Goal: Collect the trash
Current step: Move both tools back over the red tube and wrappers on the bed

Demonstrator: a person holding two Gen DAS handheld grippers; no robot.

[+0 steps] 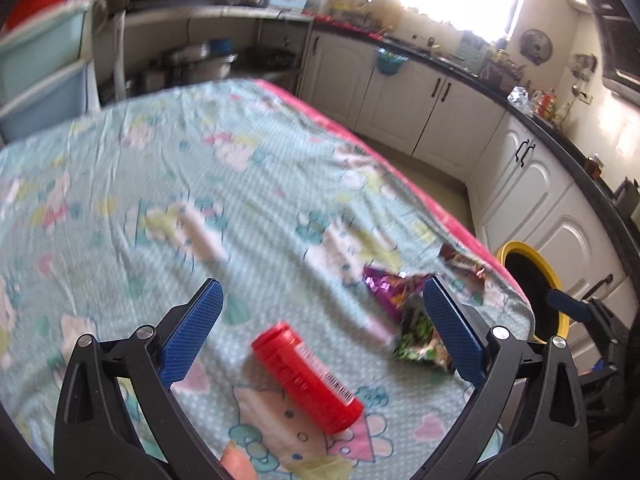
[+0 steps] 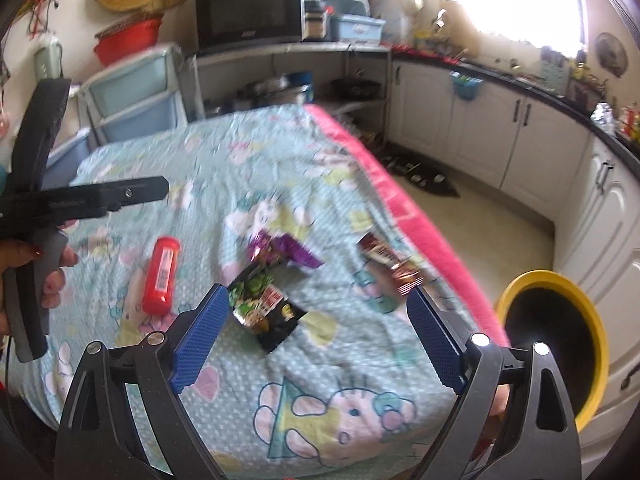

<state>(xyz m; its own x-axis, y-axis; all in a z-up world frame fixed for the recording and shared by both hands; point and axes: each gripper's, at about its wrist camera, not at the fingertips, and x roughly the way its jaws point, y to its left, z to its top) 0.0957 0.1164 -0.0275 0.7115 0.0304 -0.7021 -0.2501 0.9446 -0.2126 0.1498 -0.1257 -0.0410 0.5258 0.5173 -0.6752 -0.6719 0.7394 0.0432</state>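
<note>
A red plastic bottle lies on its side on the teal cartoon tablecloth, just below and between the pads of my left gripper, which is open and empty. To its right lie a purple wrapper, a green and black wrapper and a red-brown wrapper. My right gripper is open over the table's near end. The green and black wrapper lies by its left pad, untouched. Beyond are the purple wrapper, the red-brown wrapper and the red bottle.
A yellow-rimmed black bin stands on the floor right of the table's pink edge. White cabinets line the right wall. Plastic drawers and a microwave stand beyond the table. A hand holds the left gripper's handle.
</note>
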